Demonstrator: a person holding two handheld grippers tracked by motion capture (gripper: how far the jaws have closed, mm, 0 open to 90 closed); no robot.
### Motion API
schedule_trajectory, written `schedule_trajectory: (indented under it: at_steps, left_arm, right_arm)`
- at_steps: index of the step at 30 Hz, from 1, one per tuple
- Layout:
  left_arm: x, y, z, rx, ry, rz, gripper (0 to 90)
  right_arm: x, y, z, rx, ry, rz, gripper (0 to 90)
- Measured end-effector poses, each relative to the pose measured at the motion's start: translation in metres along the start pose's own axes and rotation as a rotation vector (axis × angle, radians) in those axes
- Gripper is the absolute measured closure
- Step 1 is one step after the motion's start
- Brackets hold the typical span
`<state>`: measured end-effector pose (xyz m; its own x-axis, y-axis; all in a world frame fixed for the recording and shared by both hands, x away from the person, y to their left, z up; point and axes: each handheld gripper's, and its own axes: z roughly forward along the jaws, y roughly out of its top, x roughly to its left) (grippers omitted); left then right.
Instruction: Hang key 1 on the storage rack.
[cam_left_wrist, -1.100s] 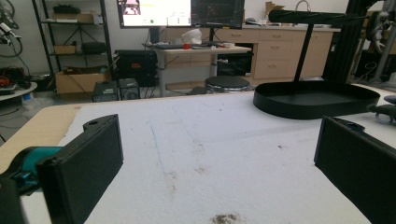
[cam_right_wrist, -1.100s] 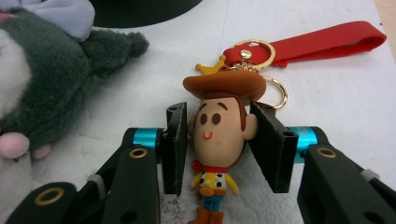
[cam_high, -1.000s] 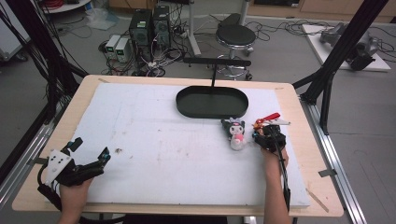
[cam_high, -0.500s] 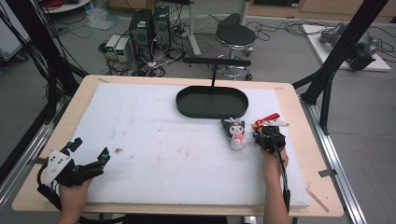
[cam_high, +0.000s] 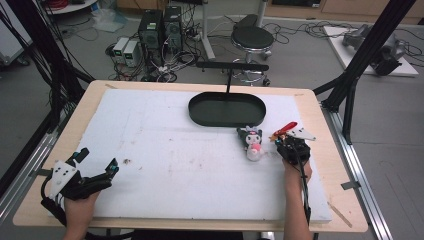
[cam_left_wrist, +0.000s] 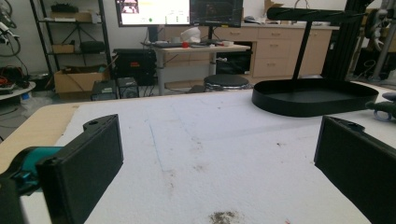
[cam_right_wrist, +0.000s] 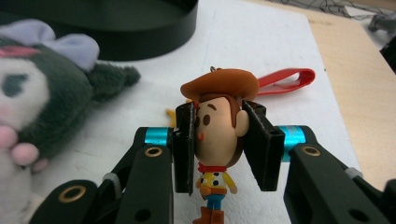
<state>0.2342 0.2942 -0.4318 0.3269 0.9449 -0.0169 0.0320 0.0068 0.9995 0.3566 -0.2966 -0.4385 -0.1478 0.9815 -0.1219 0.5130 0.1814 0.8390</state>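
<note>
both tongs show in the high view: the left gripper (cam_high: 95, 162) rests near the table's front left corner with its jaws wide apart and nothing between them, and the right gripper (cam_high: 291, 146) sits at the far right, jaws clamped on the head of a small cowboy figure (cam_right_wrist: 216, 140). that figure stands upright on the white foam mat (cam_high: 165, 150), just beside a dark plush doll (cam_high: 251, 140) and near the black oval tray (cam_high: 227, 109), which looks the likely place for it. largest risk, as i judge it: the tray's wall, since a low carry could knock the figure's boots on the rim and twist it out of the grip. next, the plush doll sits close on one side, so a sideways swing could drag or tip it. then the red strap (cam_right_wrist: 285, 79) trailing behind the hat could snag on the doll or the rim. smallest, the rounded head gives the flat pads little purchase, so the figure may pivot or slip when lifted.
</note>
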Motion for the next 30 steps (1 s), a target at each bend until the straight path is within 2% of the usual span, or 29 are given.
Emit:
schedule_trajectory:
  at_steps: [7,12,22,30]
  left_arm:
    - [0.0,0.0,0.0,0.001,-0.003,-0.003,1.7]
    - [0.0,0.0,0.0,0.003,-0.004,-0.004,1.7]
    - [-0.001,0.0,0.001,-0.001,-0.004,-0.003,1.7]
    - [-0.001,0.0,0.001,-0.002,-0.005,-0.004,1.7]
  right_arm:
    - [0.003,0.006,-0.011,-0.11,-0.01,-0.011,66.5]
    - [0.003,0.008,-0.018,-0.164,-0.001,-0.001,66.5]
    - [0.001,0.012,-0.03,-0.247,0.001,0.039,66.5]
    - [0.002,0.02,-0.039,-0.303,-0.003,0.041,66.5]
